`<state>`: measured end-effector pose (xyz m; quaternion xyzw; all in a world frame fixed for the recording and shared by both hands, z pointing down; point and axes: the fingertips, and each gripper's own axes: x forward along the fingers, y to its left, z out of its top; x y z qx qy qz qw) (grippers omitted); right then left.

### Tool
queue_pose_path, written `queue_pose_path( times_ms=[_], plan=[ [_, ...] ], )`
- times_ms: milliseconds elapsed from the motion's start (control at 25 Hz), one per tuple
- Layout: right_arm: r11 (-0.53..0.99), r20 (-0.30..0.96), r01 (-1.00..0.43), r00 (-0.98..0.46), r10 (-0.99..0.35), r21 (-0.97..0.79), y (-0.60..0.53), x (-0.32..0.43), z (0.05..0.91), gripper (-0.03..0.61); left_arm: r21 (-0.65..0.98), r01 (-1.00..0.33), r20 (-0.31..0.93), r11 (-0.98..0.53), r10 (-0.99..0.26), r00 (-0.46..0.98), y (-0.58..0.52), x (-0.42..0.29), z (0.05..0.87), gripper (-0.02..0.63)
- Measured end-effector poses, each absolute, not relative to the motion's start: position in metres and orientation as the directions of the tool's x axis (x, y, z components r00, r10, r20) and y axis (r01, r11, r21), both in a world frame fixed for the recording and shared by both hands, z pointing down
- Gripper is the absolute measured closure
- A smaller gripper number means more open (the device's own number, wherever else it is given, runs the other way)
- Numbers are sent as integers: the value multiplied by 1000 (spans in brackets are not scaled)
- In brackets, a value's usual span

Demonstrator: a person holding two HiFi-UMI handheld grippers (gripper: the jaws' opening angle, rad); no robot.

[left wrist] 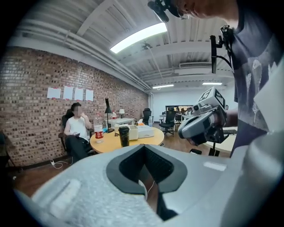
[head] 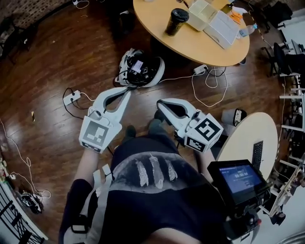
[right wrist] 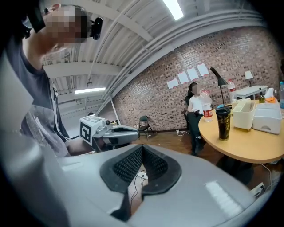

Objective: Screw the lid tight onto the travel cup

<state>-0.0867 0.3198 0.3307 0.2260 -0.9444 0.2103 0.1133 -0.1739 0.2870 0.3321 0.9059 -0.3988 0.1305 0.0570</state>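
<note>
1. Closest in was my own dark shirt (head: pixel 152 176), with both pairs of tongs held out just in front of it, over the wooden floor (head: pixel 57 71).
2. The left tongs (head: pixel 126 93) had their jaws pressed right together, with nothing between them.
3. Same story for the right tongs (head: pixel 160 106): closed up and empty, tips angled toward the left pair's tips but apart from them.
4. And there was the travel cup (head: pixel 176 21), upright on the round table (head: pixel 190 45), well beyond both sets of tips. It stood almost dead ahead of the left pair and off to the right of the right pair, with white boxes (head: pixel 202 13) just beside it on its far side.
5. A dark lid (head: pixel 179 13) sat on top of the cup. Whether it was threaded home, I couldn't tell from back there.
6. My read was a tall, narrow, hard-walled cup, so stiff under the pads, probably slick, and tippy if it was light.
7. My plan was one pair clamped round the body at mid-height and the other across the lid's rim to twist. Both pairs would have to open first.
</note>
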Motion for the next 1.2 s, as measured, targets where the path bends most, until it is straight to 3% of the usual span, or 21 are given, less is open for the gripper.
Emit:
queue_pose_path(
  times_ms=[680, 1200],
  plan=[
    [803, 285, -458, -885, -369, -381, 210, 77, 362, 572, -151, -717, 357, -680, -714, 602, 183, -17, 308, 612],
    [774, 320, -515, -852, -414, -368, 191, 108, 377, 572, -202, -666, 365, -718, -686, 629, 151, 15, 315, 612]
  ],
)
